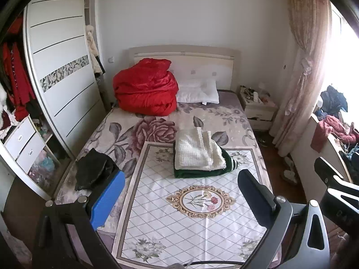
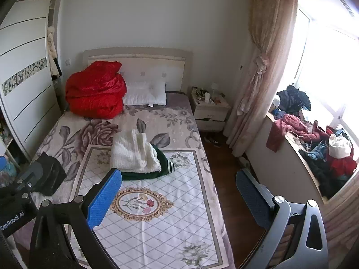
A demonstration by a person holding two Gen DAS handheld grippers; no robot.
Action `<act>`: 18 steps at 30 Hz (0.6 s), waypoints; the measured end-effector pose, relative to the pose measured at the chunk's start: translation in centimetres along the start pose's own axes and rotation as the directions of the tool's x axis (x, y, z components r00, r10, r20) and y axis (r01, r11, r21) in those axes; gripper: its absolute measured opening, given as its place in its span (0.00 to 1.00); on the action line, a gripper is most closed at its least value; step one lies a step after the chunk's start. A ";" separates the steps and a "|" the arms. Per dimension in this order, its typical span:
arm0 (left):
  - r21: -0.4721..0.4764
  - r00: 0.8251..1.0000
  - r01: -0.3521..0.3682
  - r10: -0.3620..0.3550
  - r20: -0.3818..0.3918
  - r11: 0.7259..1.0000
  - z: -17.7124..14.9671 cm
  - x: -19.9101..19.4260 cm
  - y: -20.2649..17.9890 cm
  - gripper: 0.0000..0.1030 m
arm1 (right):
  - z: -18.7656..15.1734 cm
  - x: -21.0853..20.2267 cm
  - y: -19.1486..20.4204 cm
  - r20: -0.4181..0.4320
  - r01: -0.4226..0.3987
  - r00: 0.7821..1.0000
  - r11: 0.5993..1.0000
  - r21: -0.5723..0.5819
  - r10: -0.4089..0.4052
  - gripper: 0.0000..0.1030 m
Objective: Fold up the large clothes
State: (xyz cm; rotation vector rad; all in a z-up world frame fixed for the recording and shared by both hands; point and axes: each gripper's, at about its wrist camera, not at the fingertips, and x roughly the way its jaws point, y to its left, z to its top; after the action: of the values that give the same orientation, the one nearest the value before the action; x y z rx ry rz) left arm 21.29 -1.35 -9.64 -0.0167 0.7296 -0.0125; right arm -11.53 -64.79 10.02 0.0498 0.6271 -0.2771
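A folded white knit garment (image 1: 197, 150) lies on top of a folded dark green garment (image 1: 202, 171) on the patterned mat (image 1: 179, 224) on the bed; both show in the right wrist view too, white (image 2: 132, 154) on green (image 2: 157, 170). A folded black garment (image 1: 94, 168) (image 2: 48, 177) lies at the bed's left edge. My left gripper (image 1: 179, 192) is open and empty, held above the mat near the bed's foot. My right gripper (image 2: 177, 190) is open and empty, above the bed's right edge. A heap of loose clothes (image 2: 318, 148) lies on the window ledge at right.
A red quilt (image 1: 143, 87) and a white pillow (image 1: 197, 92) sit at the headboard. A wardrobe (image 1: 60, 67) stands at left, a nightstand (image 2: 208, 109) and curtain (image 2: 258, 67) at right. Wooden floor (image 2: 224, 163) runs between bed and ledge.
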 end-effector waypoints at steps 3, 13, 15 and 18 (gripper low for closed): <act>-0.001 1.000 0.004 -0.004 0.003 1.000 0.0 -0.1 -0.2 1.00 | -0.2 -0.3 0.0 0.000 -0.001 1.000 1.000 0.002 0.001 1.00; -0.005 1.000 -0.002 0.002 0.026 1.000 0.7 -0.8 -0.4 1.00 | 1.0 0.2 0.1 0.004 -0.018 1.000 1.000 -0.007 0.018 1.00; -0.007 0.999 -0.001 0.002 0.038 1.000 0.8 -0.9 -0.4 1.00 | 1.3 0.3 0.2 0.003 -0.024 1.000 1.000 -0.008 0.024 1.00; -0.004 0.998 -0.009 0.009 0.056 1.000 0.9 -1.2 -0.4 1.00 | 1.5 0.0 0.1 0.009 -0.014 1.000 1.000 -0.004 0.014 1.00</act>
State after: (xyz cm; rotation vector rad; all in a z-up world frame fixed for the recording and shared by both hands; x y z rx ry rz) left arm 20.99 -1.76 -8.21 -0.0170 0.6737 -0.0019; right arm -10.63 -64.93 11.20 0.0490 0.6179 -0.2619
